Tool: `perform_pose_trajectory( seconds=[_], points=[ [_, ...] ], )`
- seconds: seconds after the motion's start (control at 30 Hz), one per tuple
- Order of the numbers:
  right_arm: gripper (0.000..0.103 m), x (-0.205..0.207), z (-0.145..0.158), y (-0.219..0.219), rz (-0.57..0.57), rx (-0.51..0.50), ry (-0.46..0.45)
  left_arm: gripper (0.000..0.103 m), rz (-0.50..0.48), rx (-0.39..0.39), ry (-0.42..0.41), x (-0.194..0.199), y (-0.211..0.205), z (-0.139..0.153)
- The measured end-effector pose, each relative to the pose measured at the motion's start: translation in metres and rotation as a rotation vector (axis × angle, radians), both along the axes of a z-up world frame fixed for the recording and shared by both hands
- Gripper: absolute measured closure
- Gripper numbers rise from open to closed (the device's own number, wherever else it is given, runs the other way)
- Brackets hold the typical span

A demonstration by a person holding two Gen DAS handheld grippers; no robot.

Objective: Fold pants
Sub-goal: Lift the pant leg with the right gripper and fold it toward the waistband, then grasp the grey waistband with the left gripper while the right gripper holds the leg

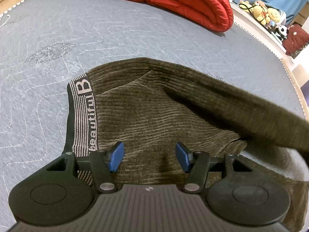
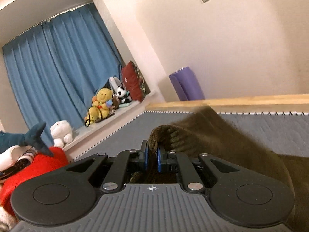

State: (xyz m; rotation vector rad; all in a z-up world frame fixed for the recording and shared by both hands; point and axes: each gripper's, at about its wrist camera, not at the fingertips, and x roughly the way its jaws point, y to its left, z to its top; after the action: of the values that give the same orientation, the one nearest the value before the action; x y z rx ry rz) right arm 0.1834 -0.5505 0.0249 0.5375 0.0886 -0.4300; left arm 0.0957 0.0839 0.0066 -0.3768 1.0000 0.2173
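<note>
Only legible txt: striped waistband (image 1: 83, 114) of the olive pants (image 1: 154, 116) reads "B" in big caps, then "beautiful" in lowercase, running lengthwise along the band. No other readable txt in either view.

The left gripper (image 1: 149, 157) hovers with fingers spread wide, while the right gripper (image 2: 152, 159) is clamped tight.

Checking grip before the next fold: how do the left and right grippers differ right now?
The left gripper is open, blue pads apart, holding nothing; the right gripper is shut on the olive ribbed pants. The left points down over the flat waist part on the grey quilted mattress; the right holds a lifted leg. Both are black with blue pads.
</note>
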Motion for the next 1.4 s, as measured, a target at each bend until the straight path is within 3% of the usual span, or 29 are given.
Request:
perform_pose_trajectory(
  seconds=[0.13,0.17,0.2,0.27,0.33,0.47,0.63,0.77,0.83,0.9,0.97,1.0,1.1,1.3,1.37,1.4],
  points=[
    [0.093,0.085,0.007,-0.009,-0.023,-0.004,0.070,0.039,-0.023,0.015,-0.012,0.002,-0.003,0.000],
    [0.087,0.115,0.003,-0.016,0.014,0.012,0.112,0.039,-0.027,0.018,-0.016,0.002,-0.003,0.001],
    [0.069,0.142,-0.004,-0.028,0.067,0.045,0.162,0.039,-0.029,0.021,-0.019,0.002,-0.003,0.001],
    [0.048,0.165,-0.024,-0.047,0.088,0.104,0.229,0.039,-0.024,0.029,-0.025,0.001,0.000,0.002],
    [0.047,0.164,-0.041,-0.052,0.049,0.095,0.253,0.039,-0.021,0.039,-0.031,0.001,0.004,0.003],
    [0.046,0.152,-0.095,-0.052,0.124,0.075,0.314,0.039,-0.011,0.055,-0.029,0.002,0.010,0.002],
    [0.045,0.129,-0.153,-0.060,0.117,0.131,0.400,0.039,-0.023,0.058,-0.022,0.005,0.008,-0.001],
    [0.021,0.116,-0.170,-0.055,-0.022,0.108,0.483,0.039,-0.024,0.060,-0.017,0.006,0.005,-0.005],
    [0.018,0.109,-0.172,-0.056,-0.078,0.142,0.468,0.039,-0.026,0.062,-0.017,0.008,0.004,-0.005],
    [0.016,0.114,-0.175,-0.054,-0.036,0.172,0.456,0.039,-0.032,0.066,-0.019,0.009,0.002,-0.006],
    [0.022,0.128,-0.177,-0.051,0.047,0.154,0.456,0.039,-0.034,0.066,-0.017,0.011,0.001,-0.007],
    [0.048,0.135,-0.176,-0.051,0.057,0.132,0.470,0.039,-0.033,0.066,-0.015,0.011,0.001,-0.008],
    [0.078,0.142,-0.158,-0.061,0.043,0.128,0.431,0.039,-0.034,0.070,-0.014,0.011,0.001,-0.009],
    [0.080,0.137,-0.061,-0.070,0.060,-0.156,0.261,0.039,-0.017,0.081,-0.027,0.011,0.007,-0.009],
    [0.080,0.138,-0.042,-0.075,0.072,-0.243,0.246,0.039,-0.012,0.080,-0.029,0.012,0.009,-0.009],
    [0.078,0.144,-0.040,-0.074,0.064,-0.306,0.289,0.039,-0.010,0.079,-0.028,0.012,0.010,-0.009]
  ],
)
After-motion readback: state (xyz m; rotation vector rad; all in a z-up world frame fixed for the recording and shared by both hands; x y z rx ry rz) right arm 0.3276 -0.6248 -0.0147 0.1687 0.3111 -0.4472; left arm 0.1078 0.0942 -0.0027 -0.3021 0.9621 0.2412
